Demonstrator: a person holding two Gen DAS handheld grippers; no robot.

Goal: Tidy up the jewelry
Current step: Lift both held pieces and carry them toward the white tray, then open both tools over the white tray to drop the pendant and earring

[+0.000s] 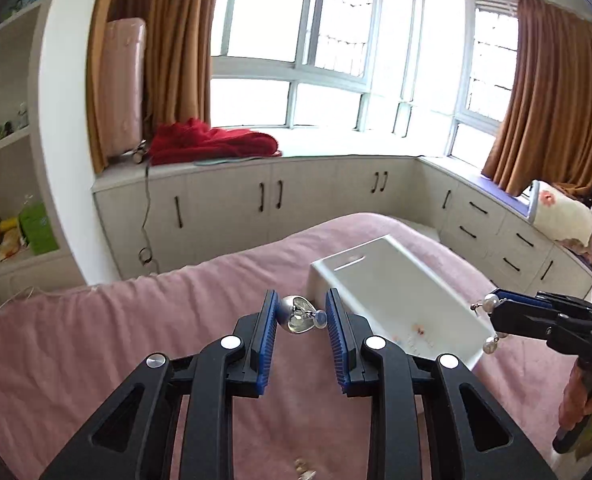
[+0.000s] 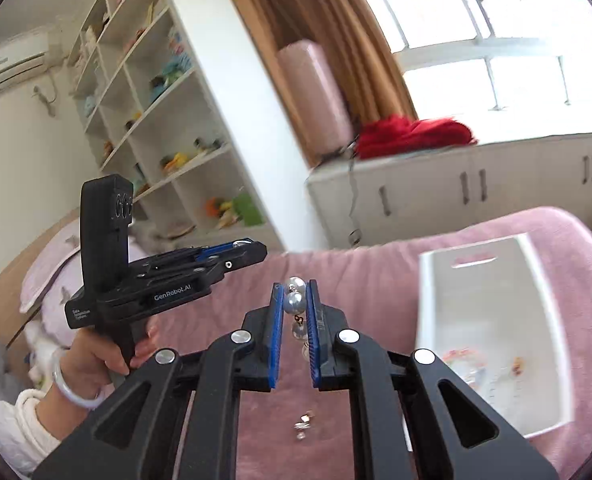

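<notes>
My left gripper (image 1: 300, 316) is shut on a silver heart-shaped earring with a pearl (image 1: 298, 315), held above the pink bedspread. My right gripper (image 2: 296, 300) is shut on a pearl earring (image 2: 294, 302) whose lower pearls hang between the blue pads. In the left wrist view the right gripper (image 1: 492, 307) comes in from the right over the near corner of the white box (image 1: 396, 280), with pearls (image 1: 490, 302) at its tips. The white box (image 2: 428, 320) lies on the bed and holds small jewelry pieces (image 2: 466, 360). Small silver pieces (image 2: 304, 424) lie loose on the bedspread below my grippers.
The pink bedspread (image 1: 95, 340) covers the bed. White cabinets (image 1: 255, 200) run under the bay window, with a red cloth (image 1: 211, 142) on top. A white shelf unit (image 2: 147, 112) with toys stands at the left. Pillows (image 1: 564, 216) lie at the far right.
</notes>
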